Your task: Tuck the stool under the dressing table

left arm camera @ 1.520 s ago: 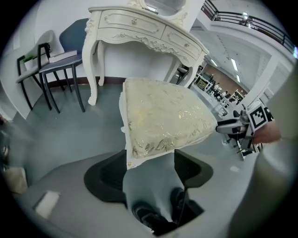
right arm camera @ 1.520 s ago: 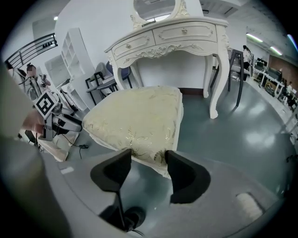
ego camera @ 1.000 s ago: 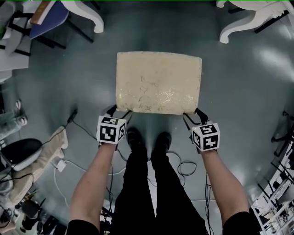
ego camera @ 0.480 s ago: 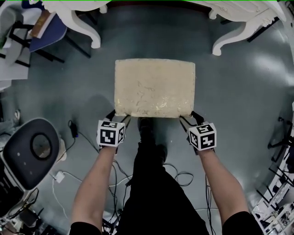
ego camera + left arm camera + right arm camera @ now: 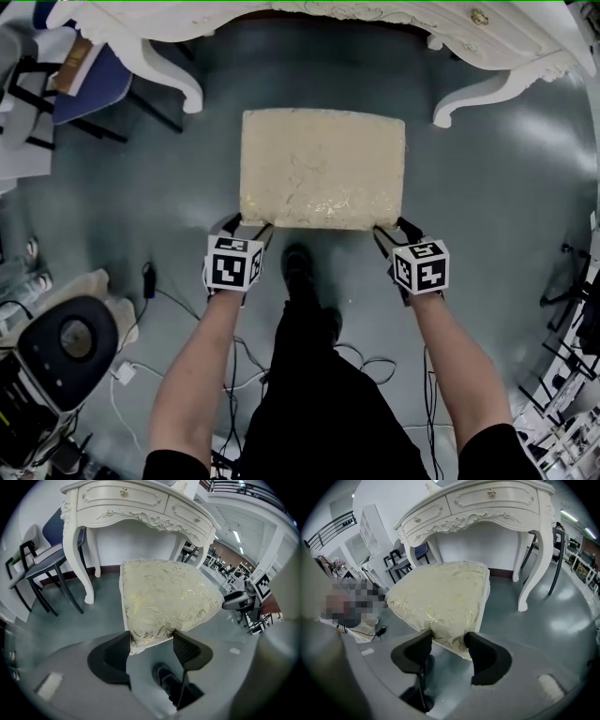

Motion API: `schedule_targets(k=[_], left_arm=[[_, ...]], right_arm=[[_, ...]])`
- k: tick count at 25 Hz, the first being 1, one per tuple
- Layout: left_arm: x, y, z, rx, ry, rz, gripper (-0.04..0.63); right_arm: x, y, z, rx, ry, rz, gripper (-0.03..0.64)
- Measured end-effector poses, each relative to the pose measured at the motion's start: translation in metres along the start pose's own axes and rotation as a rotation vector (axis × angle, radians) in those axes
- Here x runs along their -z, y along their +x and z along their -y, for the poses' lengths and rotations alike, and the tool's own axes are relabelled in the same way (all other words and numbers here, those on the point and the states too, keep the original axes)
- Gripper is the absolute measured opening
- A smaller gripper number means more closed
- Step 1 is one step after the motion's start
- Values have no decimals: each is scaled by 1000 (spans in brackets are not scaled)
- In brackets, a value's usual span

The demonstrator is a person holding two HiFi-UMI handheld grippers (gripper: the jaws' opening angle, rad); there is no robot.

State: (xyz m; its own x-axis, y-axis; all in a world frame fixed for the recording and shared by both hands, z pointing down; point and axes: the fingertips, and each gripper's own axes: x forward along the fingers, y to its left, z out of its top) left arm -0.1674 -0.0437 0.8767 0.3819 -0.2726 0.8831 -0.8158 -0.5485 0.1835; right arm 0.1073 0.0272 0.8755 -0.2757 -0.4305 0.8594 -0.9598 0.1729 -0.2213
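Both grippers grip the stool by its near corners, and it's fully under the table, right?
No. The left gripper and right gripper do grip the stool by its near corners, but the head view shows it in front of the table, not under it.

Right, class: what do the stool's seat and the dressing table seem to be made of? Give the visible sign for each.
Stool seat: padded cream fabric with a shiny gold leaf pattern; its corners bulge softly. Dressing table: probably painted wood, smooth off-white; carved scrollwork and curved legs suggest it.
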Motion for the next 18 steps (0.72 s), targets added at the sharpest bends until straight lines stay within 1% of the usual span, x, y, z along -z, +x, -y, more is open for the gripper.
schedule_targets(k=[5,10,15,18], left_arm=[[-30,11,-11,16,6,-2,308],[-68,21,-21,28,28,36,307],[-103,32,-35,35,47,55,305],[-119,37,-39,40,43,73,307]], right_arm=[[-26,10,12,30,24,-27,250],[-58,15,26,86,63,-21,239],[-90,26,38,103,66,-2,232],[-107,32,48,116,51,13,236]])
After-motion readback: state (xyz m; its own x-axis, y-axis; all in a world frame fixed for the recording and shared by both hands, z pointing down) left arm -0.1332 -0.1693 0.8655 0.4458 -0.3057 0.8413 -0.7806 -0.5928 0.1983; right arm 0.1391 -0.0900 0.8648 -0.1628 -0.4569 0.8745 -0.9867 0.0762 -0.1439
